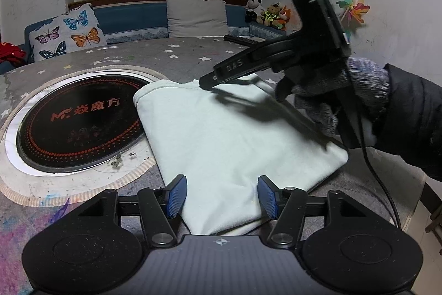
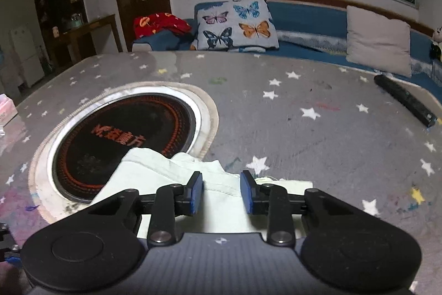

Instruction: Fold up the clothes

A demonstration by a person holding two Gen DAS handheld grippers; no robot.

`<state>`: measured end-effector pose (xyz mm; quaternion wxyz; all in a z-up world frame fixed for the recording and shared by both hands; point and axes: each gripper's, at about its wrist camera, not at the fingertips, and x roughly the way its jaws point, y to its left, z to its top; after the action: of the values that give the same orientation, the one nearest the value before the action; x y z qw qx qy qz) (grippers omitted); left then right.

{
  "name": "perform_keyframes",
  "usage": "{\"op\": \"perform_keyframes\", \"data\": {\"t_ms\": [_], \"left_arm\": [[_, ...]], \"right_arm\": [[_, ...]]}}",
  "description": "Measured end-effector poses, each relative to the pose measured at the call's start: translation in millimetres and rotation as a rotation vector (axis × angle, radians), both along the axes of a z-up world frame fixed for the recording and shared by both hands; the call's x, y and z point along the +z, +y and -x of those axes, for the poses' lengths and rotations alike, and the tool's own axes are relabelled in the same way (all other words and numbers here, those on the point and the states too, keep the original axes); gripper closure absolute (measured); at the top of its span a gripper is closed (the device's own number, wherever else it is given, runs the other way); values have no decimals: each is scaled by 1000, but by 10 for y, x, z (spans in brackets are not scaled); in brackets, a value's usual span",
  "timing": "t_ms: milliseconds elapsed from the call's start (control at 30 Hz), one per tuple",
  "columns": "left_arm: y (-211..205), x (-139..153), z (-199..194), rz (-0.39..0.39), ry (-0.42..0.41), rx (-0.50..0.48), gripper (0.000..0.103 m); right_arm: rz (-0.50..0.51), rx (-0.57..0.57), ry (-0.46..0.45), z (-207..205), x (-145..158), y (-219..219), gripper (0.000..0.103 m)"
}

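A pale mint-white garment (image 1: 234, 145) lies folded flat on the round grey star-patterned table (image 1: 154, 54). My left gripper (image 1: 222, 196) is open, its blue pads on either side of the cloth's near edge, holding nothing. My right gripper (image 1: 205, 85) hovers over the cloth's far edge in the left wrist view, held by a gloved hand (image 1: 345, 90). In the right wrist view the right gripper (image 2: 221, 194) is open over the garment's (image 2: 165, 173) far folded edge, holding nothing. One corner of the cloth lies over the black cooktop (image 2: 116, 145).
A round black induction cooktop (image 1: 77, 123) with red lettering is set in the table left of the cloth. A black remote (image 2: 404, 100) lies at the table's far right. A sofa with a butterfly cushion (image 2: 237, 24), a grey pillow (image 2: 378, 40) and plush toys (image 1: 265, 13) stands behind.
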<state>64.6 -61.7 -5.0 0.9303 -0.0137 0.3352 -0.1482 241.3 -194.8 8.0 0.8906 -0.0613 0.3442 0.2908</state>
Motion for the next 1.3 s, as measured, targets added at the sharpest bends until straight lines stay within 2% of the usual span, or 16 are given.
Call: {"op": "perform_keyframes", "data": {"t_ms": [200, 500, 767, 933, 1133, 1167, 1233, 1300], "left_arm": [[27, 23, 17, 7, -5, 10, 42], [35, 112, 100, 7, -40, 30, 38], [24, 154, 121, -2, -51, 47, 38], [13, 141, 107, -15, -39, 58, 38], [95, 161, 2, -9, -17, 103, 31], [114, 167, -36, -2, -11, 117, 29], [153, 181, -113, 13, 1, 144, 29], [185, 190, -192, 27, 12, 163, 29]], "right_arm": [[-43, -4, 1, 121, 179, -182, 74], [-58, 32, 2, 756, 341, -574, 73], [-101, 34, 42, 1279, 228, -795, 73], [-77, 2, 76, 1359, 7, -845, 73], [-117, -13, 35, 1318, 128, -886, 72], [-124, -16, 28, 1296, 152, -880, 71], [-136, -32, 23, 1236, 152, -863, 63], [-150, -55, 33, 1160, 118, -857, 61]]}}
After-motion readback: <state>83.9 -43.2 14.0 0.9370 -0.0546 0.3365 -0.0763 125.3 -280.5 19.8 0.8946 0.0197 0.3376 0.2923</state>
